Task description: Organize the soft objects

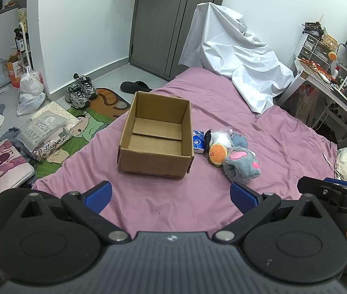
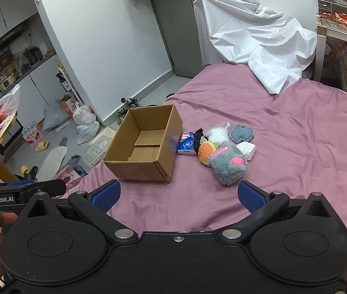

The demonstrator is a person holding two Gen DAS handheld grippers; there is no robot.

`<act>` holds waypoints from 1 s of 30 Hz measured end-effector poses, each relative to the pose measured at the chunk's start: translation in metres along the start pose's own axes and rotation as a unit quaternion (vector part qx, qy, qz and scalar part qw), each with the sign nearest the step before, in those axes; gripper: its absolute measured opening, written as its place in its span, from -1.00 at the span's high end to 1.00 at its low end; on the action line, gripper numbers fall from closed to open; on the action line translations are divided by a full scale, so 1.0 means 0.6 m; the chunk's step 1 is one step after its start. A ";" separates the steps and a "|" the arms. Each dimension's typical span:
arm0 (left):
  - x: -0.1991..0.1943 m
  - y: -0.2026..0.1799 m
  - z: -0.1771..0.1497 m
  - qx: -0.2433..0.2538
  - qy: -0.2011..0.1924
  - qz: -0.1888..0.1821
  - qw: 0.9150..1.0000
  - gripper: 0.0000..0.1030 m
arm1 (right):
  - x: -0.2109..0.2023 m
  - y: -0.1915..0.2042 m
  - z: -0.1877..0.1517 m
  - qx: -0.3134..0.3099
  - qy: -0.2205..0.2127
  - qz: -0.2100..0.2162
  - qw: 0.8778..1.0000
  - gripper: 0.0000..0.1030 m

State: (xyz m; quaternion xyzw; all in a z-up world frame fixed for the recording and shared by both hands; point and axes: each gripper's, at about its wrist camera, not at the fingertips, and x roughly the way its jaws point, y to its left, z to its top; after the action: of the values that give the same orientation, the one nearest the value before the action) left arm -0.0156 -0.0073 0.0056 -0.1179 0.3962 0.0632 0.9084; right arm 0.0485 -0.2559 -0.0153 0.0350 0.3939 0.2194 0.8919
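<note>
An open, empty cardboard box stands on the pink bedsheet. Right of it lies a pile of soft things: a grey plush mouse with pink ears, an orange burger plush, a blue tissue pack, a blue-grey pad, white stuffed bags. My left gripper is open and empty, in front of the box. My right gripper is open and empty, in front of the pile.
A crumpled white sheet covers the far end of the bed. A desk with shelves stands at the right. The floor at the left holds shoes, bags and a cartoon rug.
</note>
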 end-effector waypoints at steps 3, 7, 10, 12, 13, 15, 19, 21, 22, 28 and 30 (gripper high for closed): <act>0.000 0.001 -0.001 -0.001 -0.001 0.000 1.000 -0.98 | 0.000 0.000 0.001 0.000 -0.001 0.000 1.000 -1.00; -0.001 0.002 -0.002 -0.002 -0.002 0.000 1.000 -0.98 | 0.000 0.001 0.002 0.000 -0.001 -0.001 1.000 -1.00; -0.004 0.003 -0.002 -0.002 -0.004 -0.001 1.000 -0.98 | -0.001 0.000 0.001 -0.001 -0.002 0.000 1.000 -1.00; -0.004 0.003 -0.002 -0.003 -0.003 0.000 1.000 -0.98 | -0.001 0.002 0.001 0.000 -0.002 -0.001 1.000 -1.00; -0.006 0.004 -0.002 -0.004 -0.003 0.000 1.000 -0.98 | -0.001 0.001 0.002 -0.001 -0.002 -0.001 1.000 -1.00; -0.006 0.003 -0.002 -0.003 -0.004 0.000 1.000 -0.98 | -0.001 0.002 0.001 -0.001 -0.002 -0.001 1.000 -1.00; -0.007 0.004 0.000 -0.003 -0.004 -0.001 1.000 -0.98 | -0.001 0.000 0.003 -0.001 -0.002 -0.002 1.000 -1.00; -0.007 0.004 0.000 -0.003 -0.004 -0.001 1.000 -0.98 | -0.001 0.002 0.001 -0.002 -0.003 -0.002 1.000 -1.00; -0.008 0.004 0.001 -0.003 -0.005 -0.001 1.000 -0.98 | -0.001 0.001 0.002 -0.001 -0.002 -0.003 1.000 -1.00; -0.011 0.005 0.008 -0.004 -0.005 -0.004 1.000 -0.98 | -0.002 -0.002 0.003 0.002 -0.005 -0.011 1.000 -1.00; -0.009 0.002 0.010 -0.003 -0.006 -0.005 1.000 -0.98 | -0.001 -0.001 0.000 0.003 -0.006 -0.014 1.000 -1.00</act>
State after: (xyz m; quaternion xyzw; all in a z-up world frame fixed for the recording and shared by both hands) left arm -0.0152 -0.0047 0.0132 -0.1223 0.3901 0.0607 0.9106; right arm 0.0483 -0.2568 -0.0151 0.0336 0.3894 0.2056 0.8972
